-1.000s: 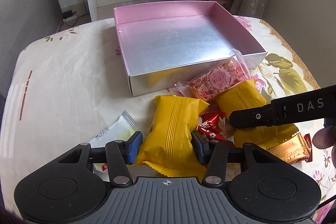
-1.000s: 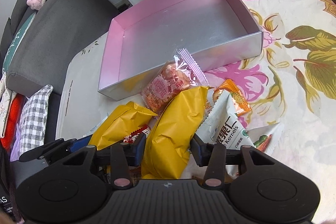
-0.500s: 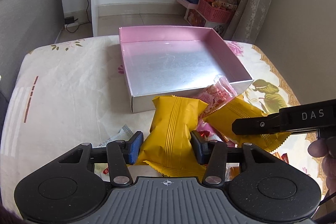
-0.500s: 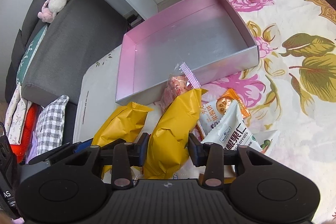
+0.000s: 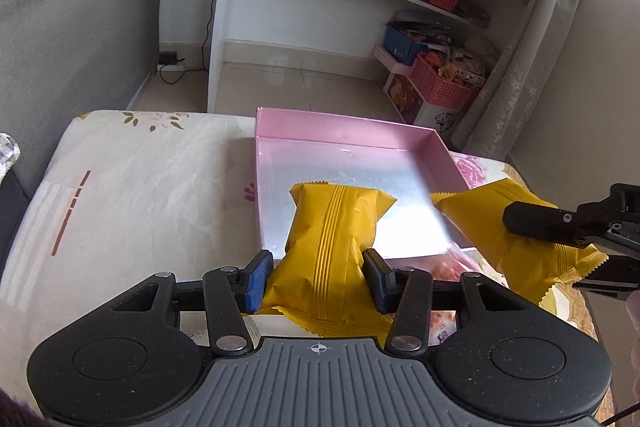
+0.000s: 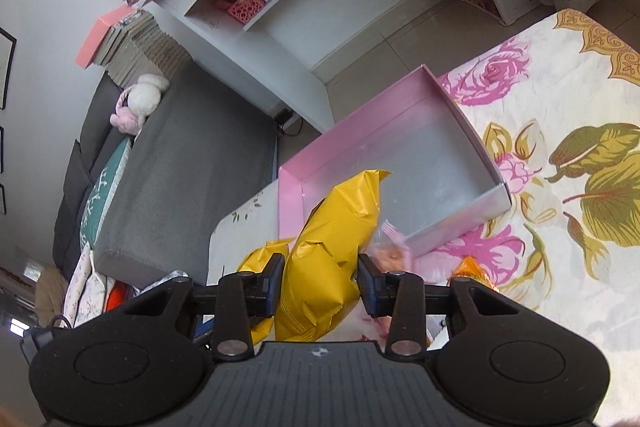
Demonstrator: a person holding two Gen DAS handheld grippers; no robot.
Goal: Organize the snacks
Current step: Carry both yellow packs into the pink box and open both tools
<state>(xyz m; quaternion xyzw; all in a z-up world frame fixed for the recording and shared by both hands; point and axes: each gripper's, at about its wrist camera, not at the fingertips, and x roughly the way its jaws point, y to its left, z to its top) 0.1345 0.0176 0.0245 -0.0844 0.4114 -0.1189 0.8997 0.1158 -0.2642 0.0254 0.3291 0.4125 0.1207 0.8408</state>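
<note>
Both hands are up off the table now, a snack in each. The left gripper (image 5: 318, 279) is clamped partway closed around the lower end of a yellow packet (image 5: 332, 239), and that packet hangs out over the near wall of the pink box (image 5: 344, 129). The right gripper (image 6: 322, 281) has its jaws pinched on the second yellow packet (image 6: 336, 251). They have just been closing further on it, the wrapper crumpling between the pads, and it too is raised just short of the box.

Here's the worry: these are puffy, slick foil pillows held by one end only. Squeeze too lightly and a packet slides out short of the box; squeeze harder and the air-filled wrapper could pop or whatever is inside could break. The two packets are also close together over the same near edge, so the hands could bump each other if both go in at once.

As for the box itself, its silver floor looks bare, nothing in it yet. A pink-wrapped snack (image 6: 390, 253) lies against the outside of its near wall. Something orange (image 6: 474, 269) sits on the flowered cloth (image 6: 560, 247) beside the right gripper, mostly hidden, so I can't say what it is.
</note>
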